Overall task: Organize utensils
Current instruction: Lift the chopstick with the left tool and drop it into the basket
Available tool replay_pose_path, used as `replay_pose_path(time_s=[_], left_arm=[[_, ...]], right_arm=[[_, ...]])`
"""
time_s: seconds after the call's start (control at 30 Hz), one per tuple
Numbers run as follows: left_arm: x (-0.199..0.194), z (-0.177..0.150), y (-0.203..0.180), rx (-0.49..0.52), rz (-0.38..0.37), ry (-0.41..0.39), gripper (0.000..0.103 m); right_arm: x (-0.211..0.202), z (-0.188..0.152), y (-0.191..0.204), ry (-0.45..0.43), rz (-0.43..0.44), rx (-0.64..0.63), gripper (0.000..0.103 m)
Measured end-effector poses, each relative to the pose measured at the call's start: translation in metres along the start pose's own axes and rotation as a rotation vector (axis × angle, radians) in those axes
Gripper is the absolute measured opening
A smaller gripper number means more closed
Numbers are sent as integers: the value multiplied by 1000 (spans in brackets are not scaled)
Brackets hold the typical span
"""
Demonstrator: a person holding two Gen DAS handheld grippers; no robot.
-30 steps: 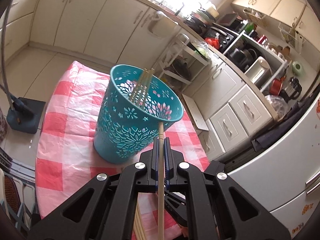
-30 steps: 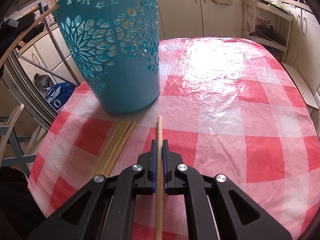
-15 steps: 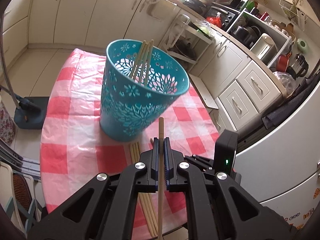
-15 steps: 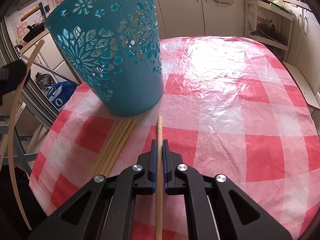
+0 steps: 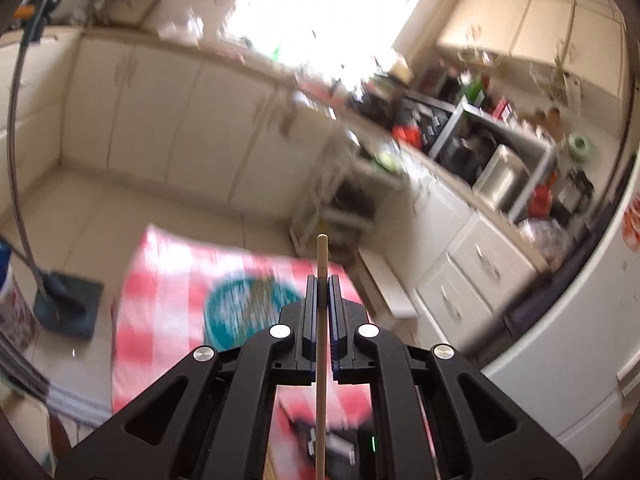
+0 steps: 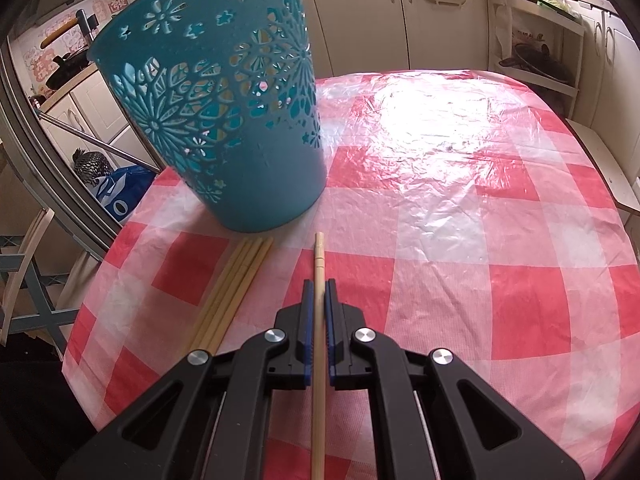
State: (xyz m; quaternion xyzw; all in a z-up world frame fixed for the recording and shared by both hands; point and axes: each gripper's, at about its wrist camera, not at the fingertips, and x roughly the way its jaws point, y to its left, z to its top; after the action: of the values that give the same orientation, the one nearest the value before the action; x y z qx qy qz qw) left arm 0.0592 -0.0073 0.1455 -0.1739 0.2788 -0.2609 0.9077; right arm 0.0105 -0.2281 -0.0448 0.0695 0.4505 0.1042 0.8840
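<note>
While each gripper clamps one chopstick, the basket waits on the table.

Left gripper (image 5: 321, 280) has its jaws closed on a chopstick (image 5: 321, 256), high above the blurred basket (image 5: 250, 306), the stick's long axis running forward along the fingers. Right gripper (image 6: 319, 286) is low over the table (image 6: 500, 208), jaws closed on a second chopstick (image 6: 319, 252) whose tip points toward the basket beside a loose bundle (image 6: 236, 288). These sticks look light, stiff and smooth, likely to pivot, so a mid-shaft hold seems safest.
</note>
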Motion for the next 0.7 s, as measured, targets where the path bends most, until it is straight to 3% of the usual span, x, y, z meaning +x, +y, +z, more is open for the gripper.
replay_pose_path(time_s=[0.17,0.3,0.37,0.57,0.67,0.7], left_arm=[[34,30,16,-31,110,-144,5],[67,33,31,-28,220,-186,5],[85,27,39,-19,270,-166,5],[112,-3,62,-27,317,-51,5],[115,-21,68,-32,321,42,16],[111,-26,67,-29,329,61,27]], right_arm=[[0,0,-1,0,4,3,6],[0,1,-1,2,2,-2,6],[0,1,1,2,-2,-9,6],[2,2,3,5,-4,-12,6],[2,2,1,8,6,-3,6],[1,2,0,8,8,-1,6]])
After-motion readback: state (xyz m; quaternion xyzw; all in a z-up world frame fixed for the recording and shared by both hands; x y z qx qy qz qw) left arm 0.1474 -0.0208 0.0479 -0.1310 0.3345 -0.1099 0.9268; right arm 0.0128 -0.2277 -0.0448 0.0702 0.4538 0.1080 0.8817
